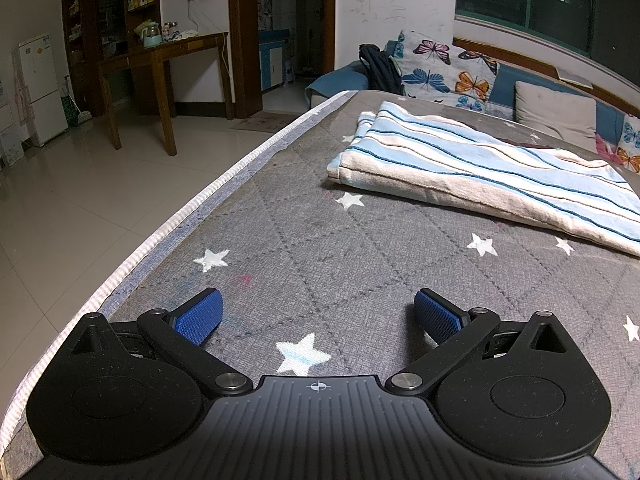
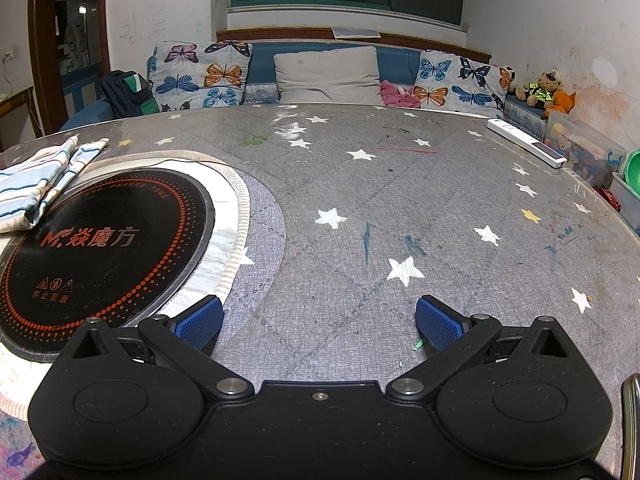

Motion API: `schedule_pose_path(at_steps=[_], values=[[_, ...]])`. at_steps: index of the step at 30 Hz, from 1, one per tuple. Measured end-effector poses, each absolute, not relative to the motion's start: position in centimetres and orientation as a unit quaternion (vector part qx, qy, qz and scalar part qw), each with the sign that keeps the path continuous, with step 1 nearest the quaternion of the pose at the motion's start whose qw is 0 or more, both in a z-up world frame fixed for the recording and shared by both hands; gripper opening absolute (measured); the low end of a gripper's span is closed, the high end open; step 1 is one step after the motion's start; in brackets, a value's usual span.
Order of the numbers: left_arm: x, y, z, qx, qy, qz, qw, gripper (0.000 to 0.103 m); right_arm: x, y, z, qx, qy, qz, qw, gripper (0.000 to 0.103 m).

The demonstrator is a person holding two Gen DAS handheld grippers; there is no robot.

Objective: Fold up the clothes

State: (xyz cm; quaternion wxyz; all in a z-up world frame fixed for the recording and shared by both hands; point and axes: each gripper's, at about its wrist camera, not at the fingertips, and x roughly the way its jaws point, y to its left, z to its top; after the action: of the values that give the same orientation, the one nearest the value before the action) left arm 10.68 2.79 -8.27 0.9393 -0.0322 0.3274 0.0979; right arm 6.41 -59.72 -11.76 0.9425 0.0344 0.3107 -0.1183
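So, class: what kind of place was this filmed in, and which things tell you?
Most likely a home living or dining room: a sofa with butterfly cushions, a fridge, and a table with a built-in induction hob where the striped cloth lies.

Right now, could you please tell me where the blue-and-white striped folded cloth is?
The striped folded cloth lies on the grey star-printed table cover, ahead-right of the open left gripper; in the right wrist view it overlaps the black round induction cooktop.

Open tabletop (image 2: pixel 360 208) right of hob (image 2: pixel 100 248); folded towel (image 1: pixel 480 172) leftward.
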Motion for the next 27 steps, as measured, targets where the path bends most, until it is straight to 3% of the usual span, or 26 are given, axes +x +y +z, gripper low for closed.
schedule_pose_path(at_steps=[27], values=[[10.67, 2.78, -8.27, -0.032, 0.327, 0.098, 0.939, 0.103, 6.45, -59.7, -11.84, 0.034, 0.311, -0.118, 0.942, 0.103]])
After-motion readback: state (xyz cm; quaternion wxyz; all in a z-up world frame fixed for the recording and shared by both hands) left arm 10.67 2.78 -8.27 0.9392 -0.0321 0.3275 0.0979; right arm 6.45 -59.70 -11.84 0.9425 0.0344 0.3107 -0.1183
